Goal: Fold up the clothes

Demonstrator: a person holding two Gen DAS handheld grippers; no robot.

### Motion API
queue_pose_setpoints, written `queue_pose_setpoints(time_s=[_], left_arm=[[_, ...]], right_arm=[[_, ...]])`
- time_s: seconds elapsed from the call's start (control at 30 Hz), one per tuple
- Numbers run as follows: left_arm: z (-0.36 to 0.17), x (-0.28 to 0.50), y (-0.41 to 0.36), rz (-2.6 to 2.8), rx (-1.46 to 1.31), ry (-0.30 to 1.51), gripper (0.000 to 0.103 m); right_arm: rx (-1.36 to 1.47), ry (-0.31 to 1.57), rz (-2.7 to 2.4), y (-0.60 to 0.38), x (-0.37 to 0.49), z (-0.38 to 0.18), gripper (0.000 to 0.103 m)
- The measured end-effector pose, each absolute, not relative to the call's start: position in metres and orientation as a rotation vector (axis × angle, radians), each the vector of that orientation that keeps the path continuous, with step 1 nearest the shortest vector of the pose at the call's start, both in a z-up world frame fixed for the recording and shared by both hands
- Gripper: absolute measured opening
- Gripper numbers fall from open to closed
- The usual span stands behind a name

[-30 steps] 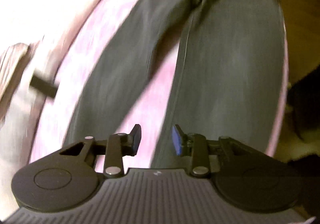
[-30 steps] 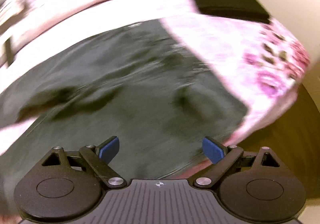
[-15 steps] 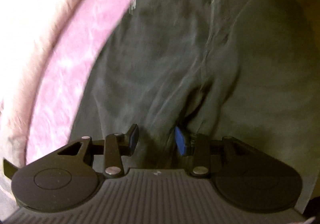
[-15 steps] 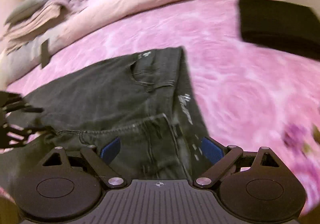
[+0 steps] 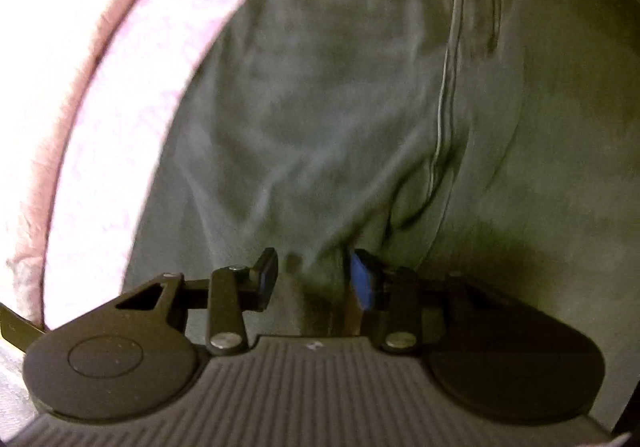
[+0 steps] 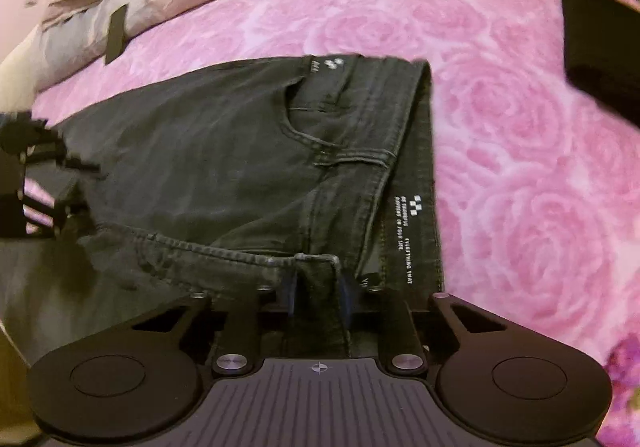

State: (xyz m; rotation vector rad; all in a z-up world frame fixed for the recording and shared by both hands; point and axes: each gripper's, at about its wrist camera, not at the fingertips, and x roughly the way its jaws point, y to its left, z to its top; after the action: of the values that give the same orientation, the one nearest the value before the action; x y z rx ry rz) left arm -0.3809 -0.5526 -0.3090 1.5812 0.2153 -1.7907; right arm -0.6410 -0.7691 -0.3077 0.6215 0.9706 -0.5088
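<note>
Presently, one pair of dark jeans (image 6: 224,151) lay on the pink rose-print bedspread (image 6: 520,151), its long axis running across the right-wrist frame from the waistband at centre right toward the legs at the left edge. The right gripper (image 6: 318,297) was clamped on a waistband fold at lower centre; the left gripper (image 5: 312,275), lower centre of its view, stood partly apart astride the crotch seam. Judged step: a lengthwise fold in hand, calling next for both holds firm and carrying one half over the other.
</note>
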Motion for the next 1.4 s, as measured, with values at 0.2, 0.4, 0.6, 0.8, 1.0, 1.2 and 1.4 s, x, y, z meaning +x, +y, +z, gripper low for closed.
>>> queue_pose_setpoints(time_s=[0.2, 0.4, 0.6, 0.8, 1.0, 1.2, 1.4], left_arm=[[-0.314, -0.381, -0.562, -1.803, 1.577, 0.257, 0.037], [-0.306, -0.374, -0.551, -1.785, 1.567, 0.286, 0.037], [-0.283, -0.359, -0.536, -1.768, 1.445, 0.346, 0.038], [-0.321, -0.370, -0.545, -1.760, 1.512, 0.369, 0.038], [-0.298, -0.359, -0.513, -1.679, 1.493, 0.401, 0.038], [-0.265, -0.337, -0.460, -1.585, 1.474, 0.456, 0.042], [-0.235, -0.306, -0.391, -1.525, 1.448, 0.515, 0.046]], right_arm=[[0.634, 0.937, -0.541, -0.786, -0.635, -0.300, 0.017], [0.650, 0.991, -0.574, -0.791, -0.634, -0.323, 0.056], [0.622, 0.988, -0.538, -0.790, -0.627, -0.329, 0.056], [0.569, 0.993, -0.608, -0.787, -0.620, -0.332, 0.056], [0.546, 0.980, -0.621, -0.749, -0.629, -0.297, 0.076], [0.613, 0.991, -0.638, -0.686, -0.629, -0.271, 0.089], [0.668, 1.024, -0.717, -0.617, -0.629, -0.247, 0.089]])
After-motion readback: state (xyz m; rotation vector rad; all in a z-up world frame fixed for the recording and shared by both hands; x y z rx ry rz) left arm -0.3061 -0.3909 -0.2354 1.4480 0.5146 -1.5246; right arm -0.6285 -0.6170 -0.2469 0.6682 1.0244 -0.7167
